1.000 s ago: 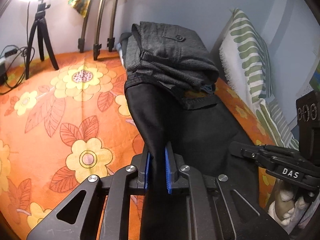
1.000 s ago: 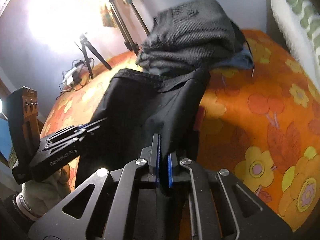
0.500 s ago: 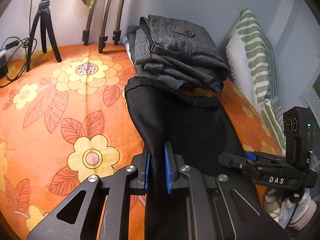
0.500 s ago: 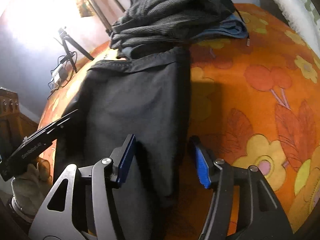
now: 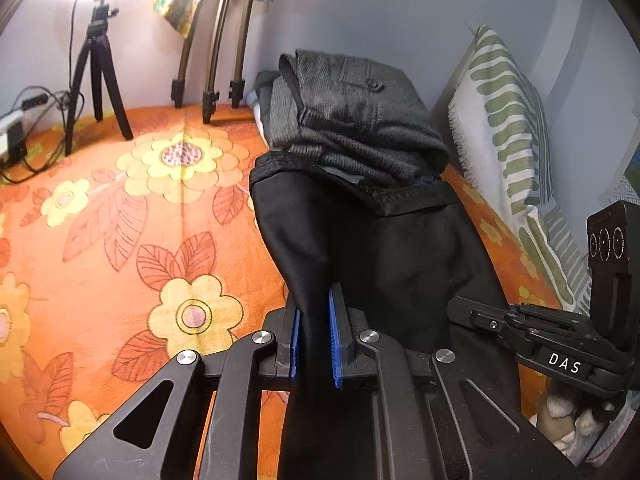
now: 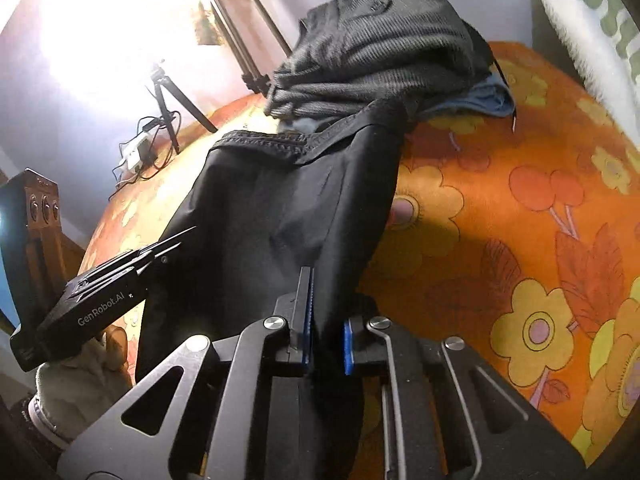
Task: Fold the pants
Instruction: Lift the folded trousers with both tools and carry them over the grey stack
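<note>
Black pants [image 5: 392, 256] lie stretched along the orange flowered bedspread [image 5: 120, 240], their far hem against a stack of folded clothes. My left gripper [image 5: 315, 328] is shut on the pants' left near edge, cloth bunched between its blue pads. My right gripper [image 6: 326, 332] is shut on the right near edge of the pants [image 6: 288, 216]. Both hold the near end lifted a little off the bed. The right gripper also shows at the right of the left wrist view [image 5: 472, 314].
A stack of folded grey pants [image 5: 352, 120] over blue cloth sits at the far end. A striped green pillow [image 5: 508, 132] leans on the right wall. Tripod legs [image 5: 96, 80], stand legs [image 5: 208, 80] and a power strip with cables [image 5: 16, 128] stand at the back left.
The right gripper, open half a second ago, has closed on the pants' right edge again and lifted it. The left gripper has stayed shut on the left edge.
</note>
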### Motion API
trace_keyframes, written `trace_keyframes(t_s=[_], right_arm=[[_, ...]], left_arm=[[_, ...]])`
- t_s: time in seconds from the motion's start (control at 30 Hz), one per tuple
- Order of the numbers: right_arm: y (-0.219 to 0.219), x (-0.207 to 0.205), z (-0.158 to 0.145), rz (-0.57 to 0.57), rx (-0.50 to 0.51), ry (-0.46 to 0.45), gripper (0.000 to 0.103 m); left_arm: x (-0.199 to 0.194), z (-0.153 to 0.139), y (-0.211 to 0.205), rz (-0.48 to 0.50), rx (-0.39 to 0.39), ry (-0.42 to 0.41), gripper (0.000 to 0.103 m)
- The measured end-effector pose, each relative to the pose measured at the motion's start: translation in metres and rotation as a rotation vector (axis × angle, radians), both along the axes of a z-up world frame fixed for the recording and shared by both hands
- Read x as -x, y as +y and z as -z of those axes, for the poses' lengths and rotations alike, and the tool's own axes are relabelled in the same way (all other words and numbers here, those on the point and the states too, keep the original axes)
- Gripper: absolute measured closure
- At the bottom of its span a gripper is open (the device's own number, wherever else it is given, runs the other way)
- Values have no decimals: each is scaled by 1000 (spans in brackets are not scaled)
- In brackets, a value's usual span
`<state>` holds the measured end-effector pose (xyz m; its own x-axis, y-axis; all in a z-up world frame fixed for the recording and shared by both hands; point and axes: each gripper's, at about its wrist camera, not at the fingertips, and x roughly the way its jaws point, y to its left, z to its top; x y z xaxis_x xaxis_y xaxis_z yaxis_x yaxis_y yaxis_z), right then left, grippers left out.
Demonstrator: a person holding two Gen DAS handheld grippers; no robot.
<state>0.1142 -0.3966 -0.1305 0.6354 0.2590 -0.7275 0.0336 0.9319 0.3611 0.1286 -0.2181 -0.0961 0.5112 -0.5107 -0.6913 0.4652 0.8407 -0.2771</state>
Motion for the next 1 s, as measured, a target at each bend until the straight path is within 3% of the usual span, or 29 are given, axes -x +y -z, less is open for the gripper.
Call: trace_keyframes(t_s=[0.5,1.0], right_arm=[[-11,33,-84,19,70,-218,91],[-22,26,-132,39,94,-349,91]], left_arm=[[16,-70,-1,23,120,-136,93],[14,-106,-14,29,114,-269,93]])
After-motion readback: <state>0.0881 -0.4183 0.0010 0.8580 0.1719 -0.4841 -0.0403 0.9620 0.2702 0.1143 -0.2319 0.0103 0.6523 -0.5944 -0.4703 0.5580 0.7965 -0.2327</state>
